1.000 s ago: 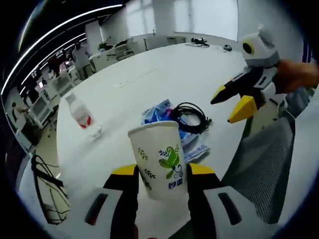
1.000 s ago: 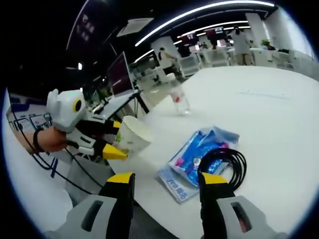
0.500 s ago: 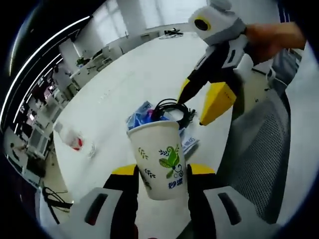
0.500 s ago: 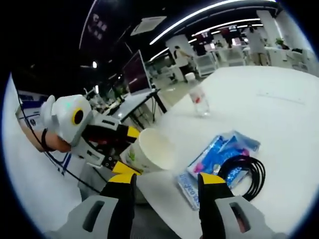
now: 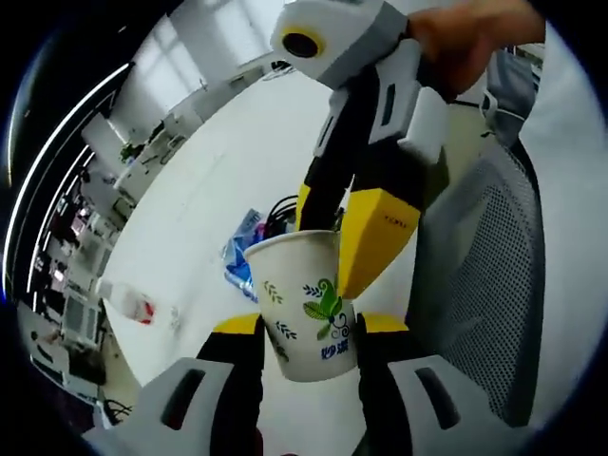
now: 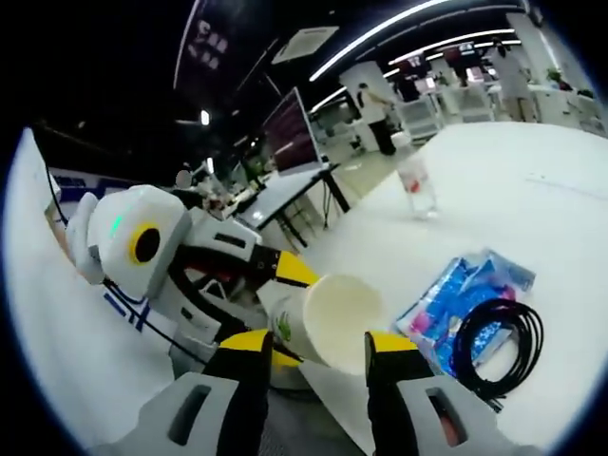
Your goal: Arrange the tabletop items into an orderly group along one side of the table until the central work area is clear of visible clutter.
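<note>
Two tools met at one paper cup (image 5: 306, 304): the left tool (image 5: 309, 332) clenched its base above the desk (image 5: 228, 171) edge, while the right tool (image 6: 309, 344), spread wide, straddled the rim (image 6: 347, 321), mouth facing it, nearest.

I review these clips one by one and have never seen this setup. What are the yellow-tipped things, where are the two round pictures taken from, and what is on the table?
A person holds a two-jaw tool in each hand; each carries a fisheye camera looking forward along its own jaws. In the left gripper view, the left gripper is shut on a paper cup printed with green leaves. The right gripper, held by a hand, reaches in with one yellow jaw on either side of the cup's rim. In the right gripper view, the same cup sits just beyond the right gripper's open jaws. On the white table lie a blue packet, a coiled black cable resting partly on it, and, farther off, a clear bottle.
</note>
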`<action>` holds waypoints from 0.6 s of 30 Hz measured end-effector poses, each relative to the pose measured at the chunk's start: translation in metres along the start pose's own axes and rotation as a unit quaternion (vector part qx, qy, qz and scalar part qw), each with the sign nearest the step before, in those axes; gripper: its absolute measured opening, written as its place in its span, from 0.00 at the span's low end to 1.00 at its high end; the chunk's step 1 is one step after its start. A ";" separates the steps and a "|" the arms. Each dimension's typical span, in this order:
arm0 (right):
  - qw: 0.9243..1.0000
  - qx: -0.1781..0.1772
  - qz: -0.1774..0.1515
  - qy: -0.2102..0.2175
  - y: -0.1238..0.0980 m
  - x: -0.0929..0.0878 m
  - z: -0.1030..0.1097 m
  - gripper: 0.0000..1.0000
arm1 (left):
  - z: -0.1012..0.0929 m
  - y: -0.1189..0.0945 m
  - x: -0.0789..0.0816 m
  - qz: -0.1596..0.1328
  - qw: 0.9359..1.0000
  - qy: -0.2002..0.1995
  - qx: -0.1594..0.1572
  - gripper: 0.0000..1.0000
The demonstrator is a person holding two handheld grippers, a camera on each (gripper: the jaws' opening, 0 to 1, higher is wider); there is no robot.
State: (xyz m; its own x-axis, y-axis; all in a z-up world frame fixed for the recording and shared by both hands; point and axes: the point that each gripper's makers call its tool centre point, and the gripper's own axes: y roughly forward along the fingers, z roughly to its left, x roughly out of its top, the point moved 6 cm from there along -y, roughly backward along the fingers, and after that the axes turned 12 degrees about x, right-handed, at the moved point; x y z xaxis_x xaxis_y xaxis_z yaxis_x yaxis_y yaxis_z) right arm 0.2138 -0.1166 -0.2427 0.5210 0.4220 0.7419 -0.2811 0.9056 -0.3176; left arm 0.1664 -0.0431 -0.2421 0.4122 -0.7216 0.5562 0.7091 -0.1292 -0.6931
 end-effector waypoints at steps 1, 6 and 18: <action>1.000 0.003 0.001 0.001 0.001 0.000 0.001 0.36 | -0.001 0.000 0.001 -0.001 1.000 0.005 -0.001 0.38; 1.000 0.026 -0.001 0.007 0.007 0.001 0.011 0.20 | -0.004 0.005 0.006 -0.009 1.000 0.013 -0.007 0.38; 0.998 0.057 0.018 0.009 0.013 -0.002 0.016 0.00 | -0.012 0.006 0.006 -0.009 1.000 0.015 -0.016 0.37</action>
State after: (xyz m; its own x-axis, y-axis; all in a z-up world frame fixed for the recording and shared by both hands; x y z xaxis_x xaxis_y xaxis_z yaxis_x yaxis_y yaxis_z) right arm 0.1961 -0.1065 -0.2391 0.5227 0.4551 0.7209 -0.3890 0.8797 -0.2733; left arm 0.1667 -0.0568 -0.2485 0.3827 -0.7385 0.5551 0.6978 -0.1627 -0.6976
